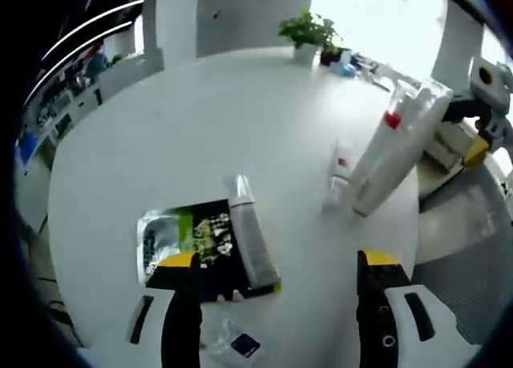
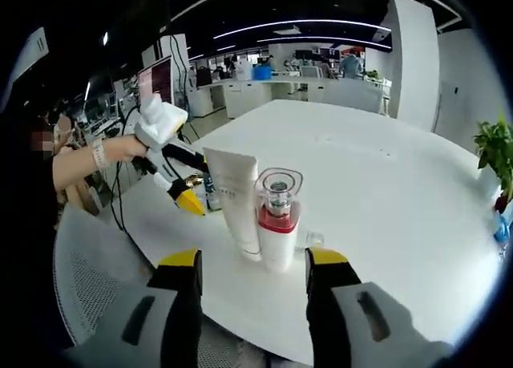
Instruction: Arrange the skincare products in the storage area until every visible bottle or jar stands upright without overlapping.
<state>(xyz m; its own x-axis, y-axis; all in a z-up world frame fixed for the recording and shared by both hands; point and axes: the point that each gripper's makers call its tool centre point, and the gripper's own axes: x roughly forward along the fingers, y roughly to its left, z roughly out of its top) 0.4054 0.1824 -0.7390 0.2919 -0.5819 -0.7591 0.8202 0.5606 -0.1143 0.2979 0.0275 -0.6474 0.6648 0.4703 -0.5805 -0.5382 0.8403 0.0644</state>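
On a round white bench (image 1: 200, 127), skincare products are shown part sorted. In the left gripper view a silver tube (image 1: 252, 232) is seen lying flat at lower centre, its long axis running from upper left to lower right, resting across the right edge of a green and black sachet (image 1: 196, 244). The left gripper (image 1: 276, 280) is held spread and empty, its yellow-tipped jaws rising at either side of the frame's bottom; the tube is placed just above and between them, closer to the left jaw. A small clear packet (image 1: 232, 340) with a blue patch is seen at the bottom edge, between the jaws.

At right of the same view a white tube (image 1: 401, 155) and a red-collared bottle (image 1: 393, 115) are seen standing close together, with a small white bottle (image 1: 341, 171) beside them. In the right gripper view the same white tube (image 2: 234, 204) and red-collared bottle (image 2: 278, 216) are found at centre, upright and side by side, whether touching cannot be told. The right gripper (image 2: 252, 268) is held open and empty just below them.

The lying tube is judged the piece left to be stood up, and the left gripper is judged the nearer; a grasp across the tube's short side appears called for
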